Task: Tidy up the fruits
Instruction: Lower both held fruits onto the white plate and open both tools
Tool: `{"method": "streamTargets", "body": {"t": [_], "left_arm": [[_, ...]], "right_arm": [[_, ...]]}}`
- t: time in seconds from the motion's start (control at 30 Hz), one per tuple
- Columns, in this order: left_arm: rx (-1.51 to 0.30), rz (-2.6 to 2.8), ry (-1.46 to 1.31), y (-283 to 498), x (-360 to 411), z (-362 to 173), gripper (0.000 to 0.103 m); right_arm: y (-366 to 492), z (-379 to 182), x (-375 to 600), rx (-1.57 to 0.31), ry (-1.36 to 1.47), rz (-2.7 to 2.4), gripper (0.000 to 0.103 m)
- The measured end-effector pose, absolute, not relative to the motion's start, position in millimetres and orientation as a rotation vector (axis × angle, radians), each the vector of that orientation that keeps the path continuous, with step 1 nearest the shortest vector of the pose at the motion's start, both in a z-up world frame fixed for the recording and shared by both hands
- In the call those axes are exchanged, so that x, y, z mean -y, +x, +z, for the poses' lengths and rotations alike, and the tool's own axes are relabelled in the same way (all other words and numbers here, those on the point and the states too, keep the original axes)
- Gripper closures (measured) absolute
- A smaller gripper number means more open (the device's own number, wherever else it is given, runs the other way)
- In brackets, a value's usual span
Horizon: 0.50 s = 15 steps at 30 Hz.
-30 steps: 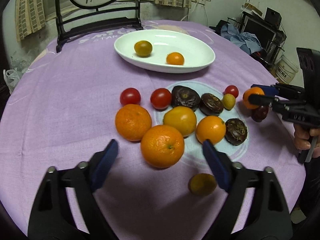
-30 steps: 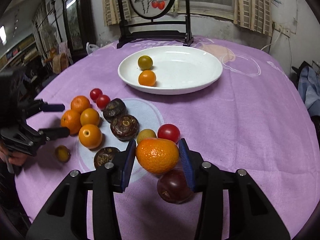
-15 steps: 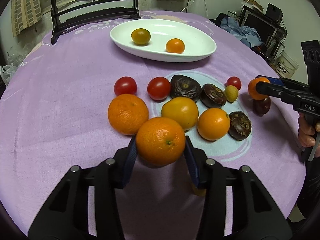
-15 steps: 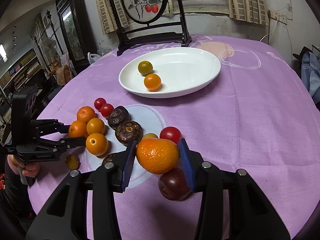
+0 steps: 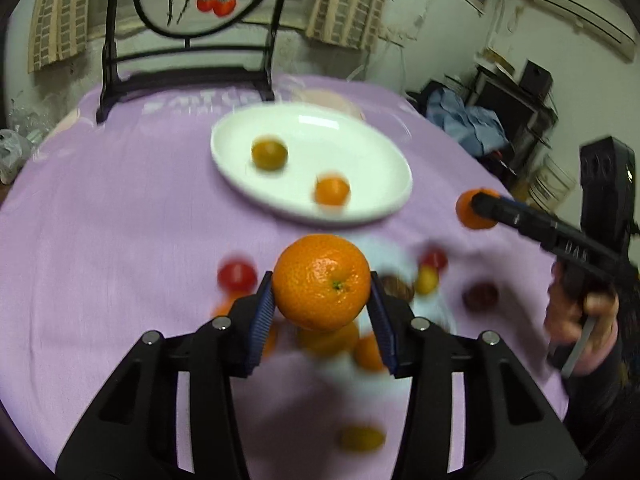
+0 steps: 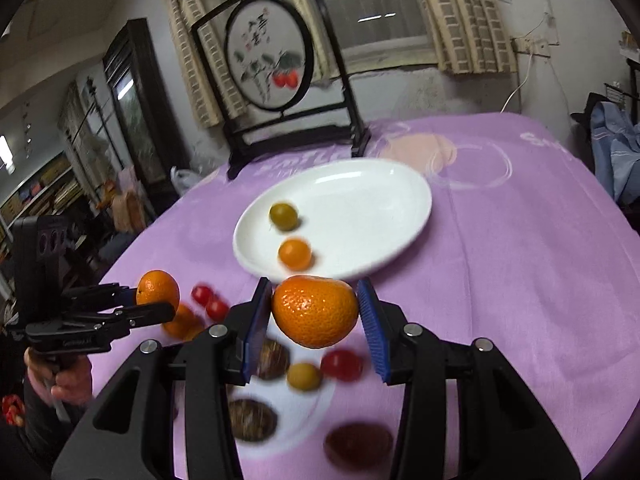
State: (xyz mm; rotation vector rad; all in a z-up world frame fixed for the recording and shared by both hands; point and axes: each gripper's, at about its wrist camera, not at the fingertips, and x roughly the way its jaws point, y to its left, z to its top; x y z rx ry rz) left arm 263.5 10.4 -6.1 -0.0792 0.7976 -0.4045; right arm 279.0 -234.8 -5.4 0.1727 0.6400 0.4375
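Left orange [image 5: 321,282]: clamped in the left gripper [image 5: 321,312], above the worktop fruit.
Right orange [image 6: 315,311]: pinched by the right gripper [image 6: 316,320].
Plate [image 6: 384,200]: ahead; lower each orange gently, clear of the two small fruits.

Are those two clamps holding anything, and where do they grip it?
Yes. Each hand-held gripper clamps a mandarin across its sides: left holds one, right another.

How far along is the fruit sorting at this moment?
Early stage. Done: two small fruits, one greenish-yellow and one orange, lie in the white plate. In hand: the left gripper and the right gripper each clamp a mandarin, lifted off the cloth. Left: cherry tomatoes, dark fruits and other citrus lie scattered on the purple tablecloth.
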Motion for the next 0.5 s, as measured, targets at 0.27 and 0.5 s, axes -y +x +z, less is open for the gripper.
{"method": "streamTargets", "body": {"t": [0.27,0.5], "left_arm": [[-0.842,-0.278,0.002,349,25,-9,0.057],[-0.921,-0.246,0.026,388,35,-30,0.057]], "right_arm": [[359,-17,205,-0.753,0.145,0.361,0.059],[386,-40,200,-0.868,0.116,0.304,0.059]]}}
